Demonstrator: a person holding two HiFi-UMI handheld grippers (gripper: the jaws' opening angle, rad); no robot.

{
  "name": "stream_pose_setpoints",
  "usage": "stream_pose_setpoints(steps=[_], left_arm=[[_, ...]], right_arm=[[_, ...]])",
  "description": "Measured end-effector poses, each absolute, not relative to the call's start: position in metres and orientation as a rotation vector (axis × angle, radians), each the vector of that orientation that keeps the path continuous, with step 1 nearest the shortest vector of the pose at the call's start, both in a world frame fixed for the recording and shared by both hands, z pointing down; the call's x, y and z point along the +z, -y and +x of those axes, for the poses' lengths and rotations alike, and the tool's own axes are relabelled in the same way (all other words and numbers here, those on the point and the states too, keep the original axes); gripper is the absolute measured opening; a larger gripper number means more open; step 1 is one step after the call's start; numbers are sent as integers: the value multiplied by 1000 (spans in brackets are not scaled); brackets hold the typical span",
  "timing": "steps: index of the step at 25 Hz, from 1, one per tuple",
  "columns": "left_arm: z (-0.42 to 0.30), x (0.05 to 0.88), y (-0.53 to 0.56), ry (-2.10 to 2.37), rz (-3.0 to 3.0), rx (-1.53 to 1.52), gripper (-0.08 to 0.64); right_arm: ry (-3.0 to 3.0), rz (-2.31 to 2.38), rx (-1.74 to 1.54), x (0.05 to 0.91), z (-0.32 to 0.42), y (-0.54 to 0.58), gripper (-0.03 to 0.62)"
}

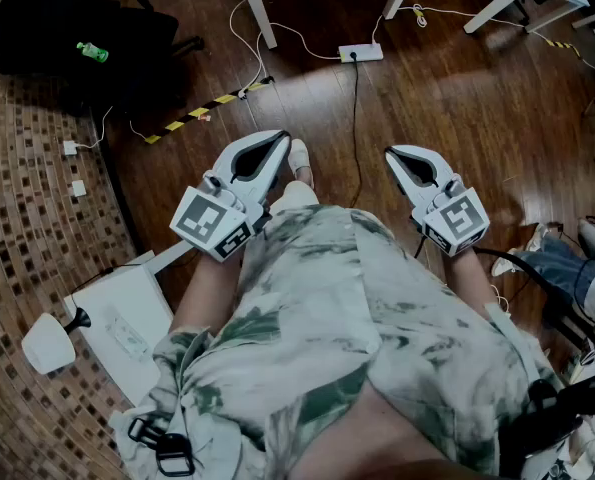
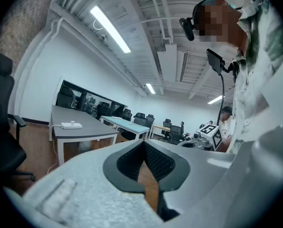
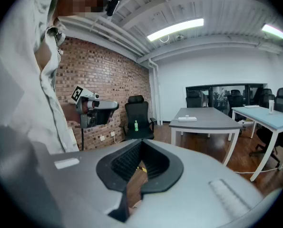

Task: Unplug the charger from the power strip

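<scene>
Dark wooden floor (image 1: 457, 98) fills the head view, and the work lies on it rather than on any tabletop. Both tools are held near the person's waist. The left claw (image 1: 280, 138) has its jaws together on nothing. The right claw (image 1: 392, 154) is likewise closed and empty in its own view. Well apart from both, at the far side, lies the white power strip (image 1: 361, 53). The charger (image 1: 354, 56) seems to sit in it as a small dark plug. Its black cord (image 1: 355, 128) runs back toward the person. By my reading the task is at the approach step, with nothing touched yet. The next move calls for coming closer and lower and opening one claw around the plug. The other claw would probably steady the strip.
</scene>
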State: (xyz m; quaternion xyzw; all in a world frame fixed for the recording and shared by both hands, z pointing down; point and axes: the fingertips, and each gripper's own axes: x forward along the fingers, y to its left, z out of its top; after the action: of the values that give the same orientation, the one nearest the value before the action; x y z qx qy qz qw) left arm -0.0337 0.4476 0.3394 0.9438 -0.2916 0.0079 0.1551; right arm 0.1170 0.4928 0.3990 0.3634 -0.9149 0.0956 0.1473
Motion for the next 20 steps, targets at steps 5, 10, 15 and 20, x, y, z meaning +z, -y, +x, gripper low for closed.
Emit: stream_pose_setpoints(steps=[5,10,15,20], left_arm=[[-43,328,-353,737,2724,7,0],[-51,328,-269,683,2747,25,-2],[-59,340,-211,720,2729,37,0],[-54,365,-148,797,2668,74,0]], right_arm=[[2587,1049,226,388,92,-398,6],[2603,1064,186,369,72,-310,8],[2598,1015,215,385,69,-248,6],[2633,938,251,409,78,-168,6]])
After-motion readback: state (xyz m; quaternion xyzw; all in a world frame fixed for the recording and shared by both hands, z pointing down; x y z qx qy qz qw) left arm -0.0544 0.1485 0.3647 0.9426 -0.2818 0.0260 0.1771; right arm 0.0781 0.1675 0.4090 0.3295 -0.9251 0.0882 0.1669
